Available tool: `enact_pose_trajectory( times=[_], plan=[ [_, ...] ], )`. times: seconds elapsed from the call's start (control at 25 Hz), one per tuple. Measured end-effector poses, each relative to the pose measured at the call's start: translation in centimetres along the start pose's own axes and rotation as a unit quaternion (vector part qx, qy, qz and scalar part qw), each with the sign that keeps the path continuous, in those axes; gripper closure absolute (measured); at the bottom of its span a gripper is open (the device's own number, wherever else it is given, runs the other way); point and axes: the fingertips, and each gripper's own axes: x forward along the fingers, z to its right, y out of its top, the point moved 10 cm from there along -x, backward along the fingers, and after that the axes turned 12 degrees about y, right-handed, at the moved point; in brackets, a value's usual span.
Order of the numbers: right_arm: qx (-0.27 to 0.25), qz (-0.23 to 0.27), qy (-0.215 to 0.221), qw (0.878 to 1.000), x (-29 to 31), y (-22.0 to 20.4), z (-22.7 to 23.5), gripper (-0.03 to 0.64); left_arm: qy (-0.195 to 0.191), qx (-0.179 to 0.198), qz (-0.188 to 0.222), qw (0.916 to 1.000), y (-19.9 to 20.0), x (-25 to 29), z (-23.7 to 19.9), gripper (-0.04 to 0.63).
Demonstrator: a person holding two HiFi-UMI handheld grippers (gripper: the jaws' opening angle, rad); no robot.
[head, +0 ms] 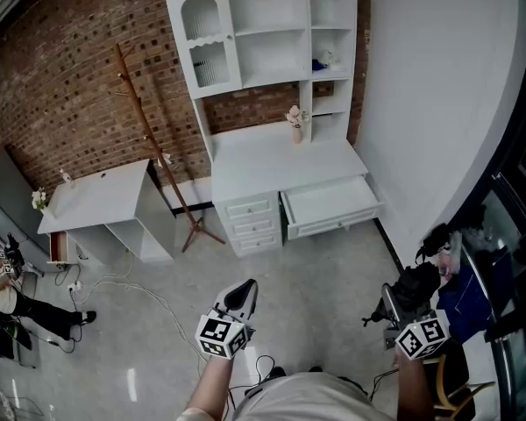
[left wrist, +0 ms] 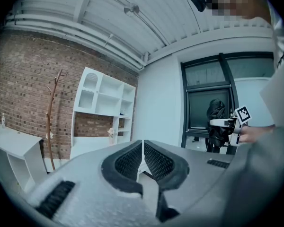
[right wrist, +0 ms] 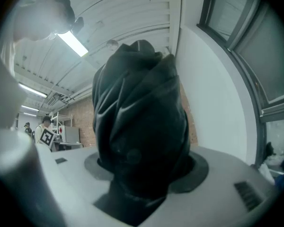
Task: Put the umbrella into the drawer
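Note:
A folded black umbrella (head: 414, 286) is clamped between the wide-set jaws of my right gripper (head: 396, 312) at the lower right of the head view. It fills the right gripper view, where the umbrella (right wrist: 139, 126) bulges up out of the right gripper (right wrist: 142, 176). My left gripper (head: 244, 293) hangs lower centre, held level, its jaws shut together with nothing between them (left wrist: 142, 148). The white desk (head: 280, 160) stands against the brick wall, and its wide right-hand drawer (head: 333, 202) is pulled open. Both grippers are well short of it.
A hutch with shelves tops the desk, and a small vase (head: 296, 125) stands on it. A wooden coat rack (head: 158, 147) leans to its left, beside a low white table (head: 96, 196). Cables (head: 149, 298) cross the floor. Bags (head: 460, 270) crowd the right wall by the window.

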Motion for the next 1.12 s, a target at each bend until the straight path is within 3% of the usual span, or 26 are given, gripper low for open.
enact_pose_trajectory(
  times=[0.56,1.12],
  plan=[
    [-0.001,-0.005,0.002,1.000,-1.8,0.0,2.1,0.336,0.012,0.003,-0.006,0.9999,-0.6,0.0,2.7,0.561],
    [0.002,-0.007,0.033,0.999,-3.3,-0.5,5.7,0.341,0.033,0.006,-0.006,0.9994,-1.7,0.3,7.3,0.561]
  ],
)
